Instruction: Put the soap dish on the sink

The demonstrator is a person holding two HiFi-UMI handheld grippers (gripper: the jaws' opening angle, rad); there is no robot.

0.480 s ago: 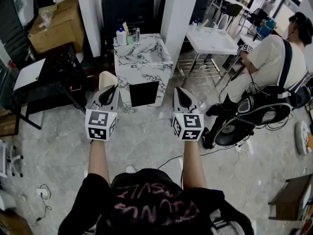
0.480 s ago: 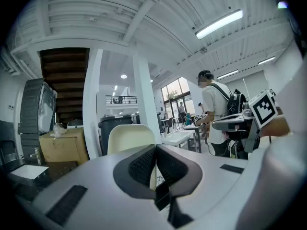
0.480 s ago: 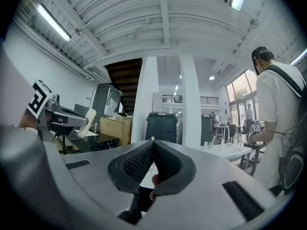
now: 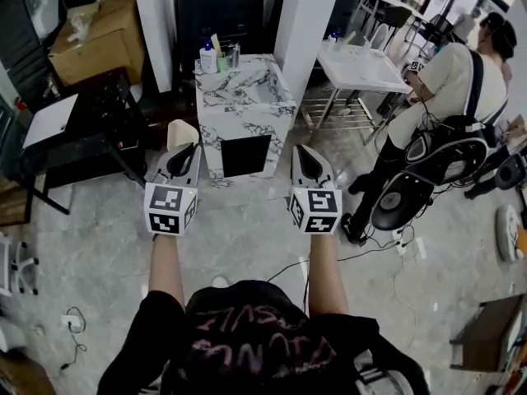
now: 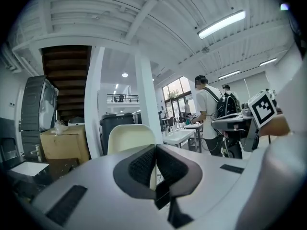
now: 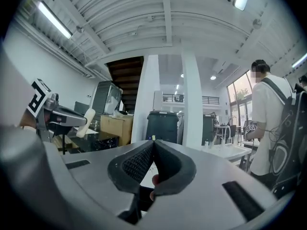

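In the head view, a marble-patterned sink cabinet [image 4: 243, 109] stands ahead of me, with its basin [image 4: 268, 85] on top. My left gripper [image 4: 183, 155] is held in front of the cabinet's left side and is shut on a cream soap dish [image 4: 178, 133]. That dish [image 5: 130, 137] stands above the shut pads in the left gripper view. Level with the left one, my right gripper [image 4: 307, 159] is before the cabinet's right side, shut, with nothing between its pads [image 6: 144, 163]. The right gripper view shows the soap dish [image 6: 87, 118] far to the left.
Bottles [image 4: 206, 58] stand at the back of the sink top. A white pillar [image 4: 306, 23] rises beside the cabinet, with a white table [image 4: 360, 67] to its right. A person [image 4: 445, 85] with gear stands at right. At left is a black table [image 4: 74, 138]. Cables [image 4: 387, 253] lie on the floor.
Both grippers have hardly moved and the left still holds the dish. The person at the right has shifted a little.
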